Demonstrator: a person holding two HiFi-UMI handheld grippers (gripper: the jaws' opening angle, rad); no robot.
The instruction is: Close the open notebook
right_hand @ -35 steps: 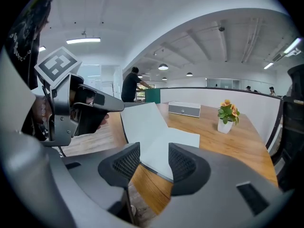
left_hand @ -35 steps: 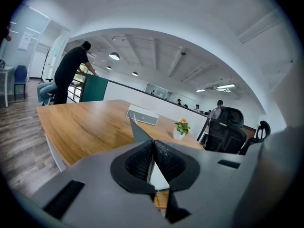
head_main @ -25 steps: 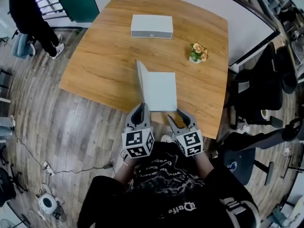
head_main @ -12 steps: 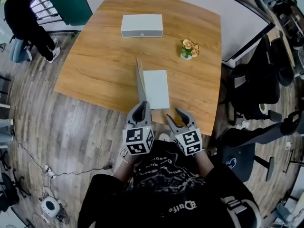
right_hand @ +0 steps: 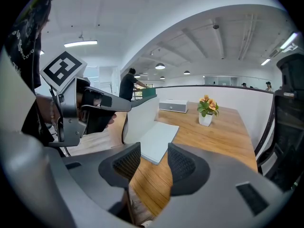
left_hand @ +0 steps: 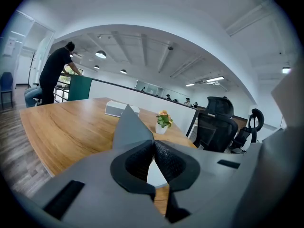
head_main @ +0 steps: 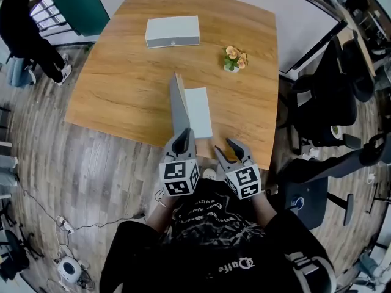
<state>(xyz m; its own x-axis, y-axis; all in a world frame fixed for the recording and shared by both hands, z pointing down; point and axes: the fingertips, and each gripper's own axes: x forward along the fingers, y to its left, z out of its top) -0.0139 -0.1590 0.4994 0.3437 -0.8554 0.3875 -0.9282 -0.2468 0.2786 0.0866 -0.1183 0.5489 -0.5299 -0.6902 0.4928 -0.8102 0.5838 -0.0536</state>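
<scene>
Grey-covered paper notebook (head_main: 198, 111) at the wooden table's (head_main: 122, 72) near edge, cover (head_main: 178, 110) pinched upright by the left gripper (head_main: 183, 136) to swing it shut, right gripper (head_main: 226, 146) spread and empty

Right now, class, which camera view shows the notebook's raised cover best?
The right gripper view: the cover stands raised, side-on, beside the flat pages. The head view shows it foreshortened from above; the left gripper view shows only a grey wedge pinched between the left gripper's shut jaws.
</scene>
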